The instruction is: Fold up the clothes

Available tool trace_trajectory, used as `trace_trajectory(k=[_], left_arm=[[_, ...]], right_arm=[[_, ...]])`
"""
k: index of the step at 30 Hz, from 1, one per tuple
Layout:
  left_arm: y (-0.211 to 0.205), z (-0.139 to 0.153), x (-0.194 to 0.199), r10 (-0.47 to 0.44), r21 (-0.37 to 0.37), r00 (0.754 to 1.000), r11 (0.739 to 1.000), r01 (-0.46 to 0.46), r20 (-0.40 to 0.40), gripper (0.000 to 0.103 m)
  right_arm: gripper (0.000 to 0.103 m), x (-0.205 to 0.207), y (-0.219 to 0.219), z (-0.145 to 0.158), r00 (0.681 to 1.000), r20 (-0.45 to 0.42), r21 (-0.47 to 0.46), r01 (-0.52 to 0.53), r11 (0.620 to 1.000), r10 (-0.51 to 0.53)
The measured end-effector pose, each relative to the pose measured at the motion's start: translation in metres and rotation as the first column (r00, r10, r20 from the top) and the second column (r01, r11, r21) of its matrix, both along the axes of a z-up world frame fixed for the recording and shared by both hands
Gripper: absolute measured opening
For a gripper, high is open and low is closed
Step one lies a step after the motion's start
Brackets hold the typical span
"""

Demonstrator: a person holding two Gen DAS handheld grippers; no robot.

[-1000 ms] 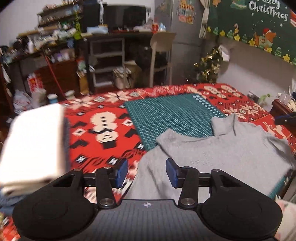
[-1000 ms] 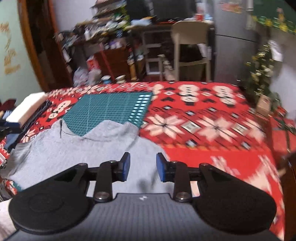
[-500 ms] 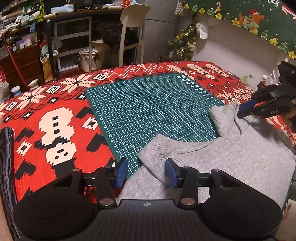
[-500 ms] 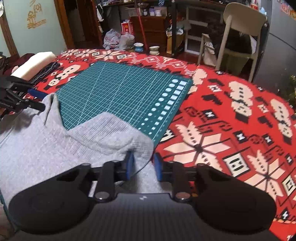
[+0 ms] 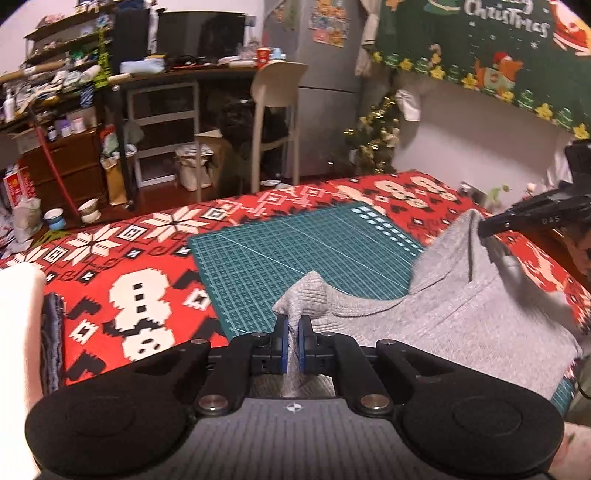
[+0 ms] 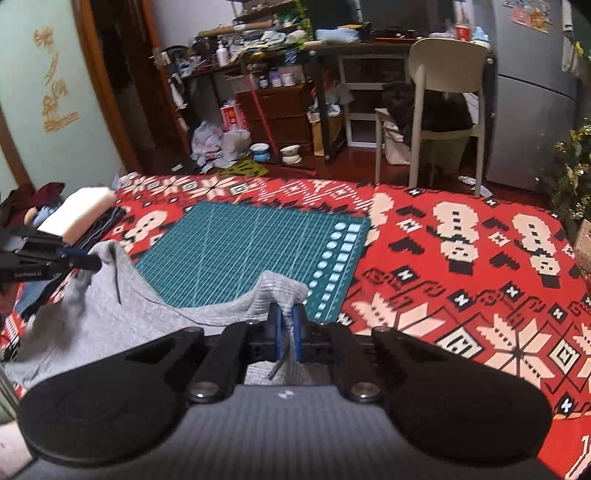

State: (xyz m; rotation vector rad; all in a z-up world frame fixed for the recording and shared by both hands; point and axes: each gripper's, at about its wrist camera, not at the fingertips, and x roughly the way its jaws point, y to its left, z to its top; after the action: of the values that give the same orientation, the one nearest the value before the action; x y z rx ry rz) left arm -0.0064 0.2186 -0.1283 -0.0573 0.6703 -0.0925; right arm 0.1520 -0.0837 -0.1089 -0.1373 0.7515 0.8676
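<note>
Here, in the left wrist view, a red snowman blanket [image 5: 122, 280] is spread under a green cutting mat [image 5: 295, 251]; the grey sweater [image 5: 461, 314], lying over the mat's near edge, is pinched by the left gripper [image 5: 290, 345]. "Christmas" is read on a banner [image 5: 506, 22] beyond the mat. In the right wrist view, the sweater's other corner is clamped by the right gripper [image 6: 285, 334]; a chair [image 6: 443, 99] is seen past the mat.

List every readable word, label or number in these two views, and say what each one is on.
"Christmas": green wall banner; the word above it is cut off.
"DAS", faint: right claw arm.
Too blurred to read: white print on the left claw arm, fridge stickers, red carton, cutting mat markings.
</note>
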Motion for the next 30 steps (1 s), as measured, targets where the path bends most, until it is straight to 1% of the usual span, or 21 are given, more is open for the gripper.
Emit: trace_trajectory(k=[3,5,9,12,15,17,18,19,21,22,23,25,27,29,30], left_arm=[[0.009,-0.006,0.016,0.041,-0.012,0.999,0.999,-0.041,-0.026,0.005],[0.016,-0.013,0.029,0.064,-0.022,0.996,0.998,-0.065,-0.056,0.005],[0.030,-0.025,0.050,0.111,-0.048,0.988,0.992,-0.117,-0.111,0.005],[0.041,-0.030,0.061,0.138,-0.082,0.981,0.985,-0.150,-0.134,0.005],[0.048,-0.035,0.068,0.161,-0.092,0.975,0.980,-0.176,-0.154,0.005],[0.050,-0.037,0.069,0.165,-0.099,0.973,0.978,-0.183,-0.163,0.005],[0.051,-0.038,0.069,0.166,-0.100,0.972,0.978,-0.184,-0.166,0.006],[0.051,-0.039,0.069,0.169,-0.099,0.972,0.977,-0.187,-0.165,0.008],[0.051,-0.039,0.068,0.183,-0.087,0.970,0.976,-0.199,-0.163,0.016],[0.052,-0.039,0.067,0.191,-0.085,0.968,0.975,-0.206,-0.160,0.021],[0.052,-0.038,0.066,0.199,-0.084,0.967,0.973,-0.214,-0.157,0.028],[0.054,-0.034,0.063,0.209,-0.094,0.968,0.970,-0.223,-0.141,0.033],[0.055,-0.030,0.059,0.218,-0.105,0.968,0.967,-0.232,-0.124,0.035],[0.057,-0.026,0.056,0.228,-0.117,0.968,0.964,-0.240,-0.107,0.049],[0.057,-0.024,0.054,0.232,-0.123,0.968,0.962,-0.244,-0.099,0.051]], right_arm=[[0.007,0.015,0.011,-0.003,1.000,-0.015,-0.002,0.017,1.000,-0.017],[0.007,0.026,0.020,-0.008,0.999,-0.024,-0.007,0.022,1.000,-0.023],[0.007,0.051,0.044,-0.025,0.998,-0.047,-0.037,0.037,0.999,-0.038],[0.007,0.068,0.060,-0.040,0.997,-0.065,-0.060,0.044,0.997,-0.048],[0.007,0.082,0.071,-0.051,0.996,-0.074,-0.063,0.052,0.997,-0.056],[0.009,0.089,0.077,-0.057,0.995,-0.079,-0.068,0.058,0.996,-0.064],[0.014,0.092,0.079,-0.060,0.994,-0.082,-0.071,0.061,0.996,-0.067],[0.017,0.095,0.081,-0.062,0.994,-0.085,-0.070,0.066,0.995,-0.072],[0.023,0.097,0.080,-0.064,0.992,-0.090,-0.052,0.084,0.995,-0.088],[0.023,0.097,0.078,-0.064,0.991,-0.093,-0.044,0.093,0.995,-0.097],[0.023,0.097,0.076,-0.063,0.990,-0.094,-0.033,0.100,0.994,-0.103],[0.025,0.095,0.070,-0.056,0.990,-0.086,-0.006,0.113,0.994,-0.113],[0.027,0.092,0.063,-0.046,0.990,-0.073,0.015,0.121,0.993,-0.119],[0.030,0.088,0.056,-0.036,0.991,-0.059,0.031,0.126,0.992,-0.124],[0.031,0.086,0.054,-0.032,0.991,-0.052,0.031,0.124,0.992,-0.122]])
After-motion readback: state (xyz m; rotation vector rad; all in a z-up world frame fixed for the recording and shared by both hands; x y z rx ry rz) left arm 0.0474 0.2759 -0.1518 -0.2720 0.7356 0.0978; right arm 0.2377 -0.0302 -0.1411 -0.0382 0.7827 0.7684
